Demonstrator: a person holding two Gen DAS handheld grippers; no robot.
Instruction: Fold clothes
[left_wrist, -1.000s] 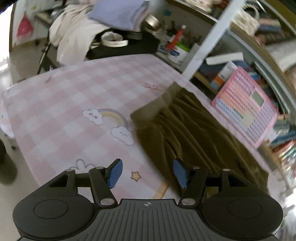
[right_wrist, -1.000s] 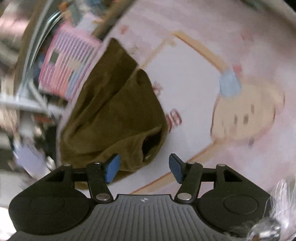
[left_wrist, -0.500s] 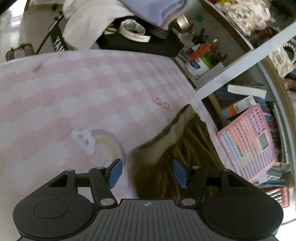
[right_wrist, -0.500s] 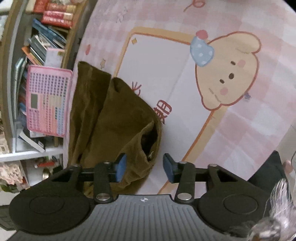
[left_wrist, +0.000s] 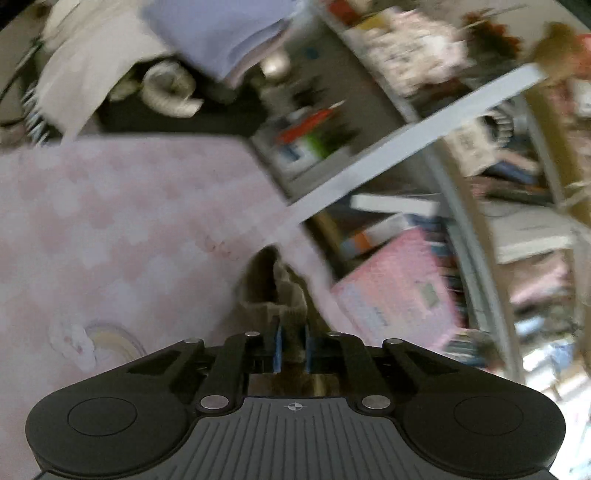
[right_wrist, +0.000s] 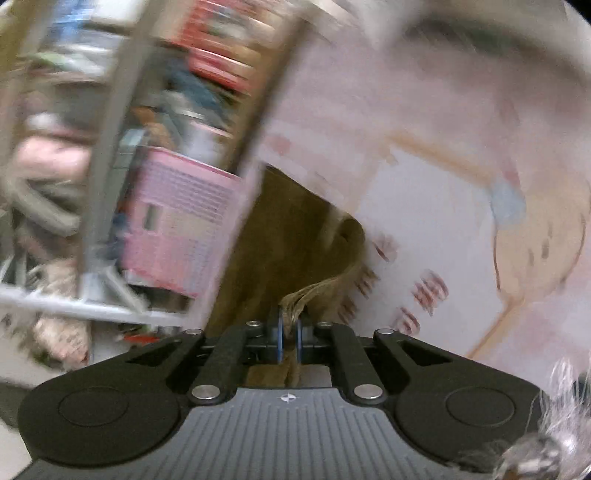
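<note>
- The left gripper (left_wrist: 291, 349), a black two-finger claw with blue pads, has its jaws drawn in tight on a bunched edge of the olive-brown corduroy garment (left_wrist: 271, 295); pinching at the edge looks like the way to get a corner that can be lifted and carried over for a fold
- The garment lies on the pink checked cartoon-print table cover (left_wrist: 110, 221), at its edge nearest the cluttered grey metal shelf unit (left_wrist: 388, 155)
- The right gripper (right_wrist: 290, 338), of the same make, is also clamped on the garment (right_wrist: 295, 229), on a pale ribbed band of cloth squeezed between its pads; a hold at each end would let the cloth be raised evenly, not dragged
- The left wrist view alone shows the rainbow-and-cloud print (left_wrist: 92, 339) beside the gripper, away from the shelf unit, and only a small gathered stub of cloth
- The right wrist view alone shows the broad body of the garment running from the gripper towards the shelf unit, the bear drawing (right_wrist: 535, 240) on the cover on the side away from the shelves, and the pink grid-faced toy board (right_wrist: 177, 225) on the shelf
- Both views are blurred, so finer folds cannot be read
</note>
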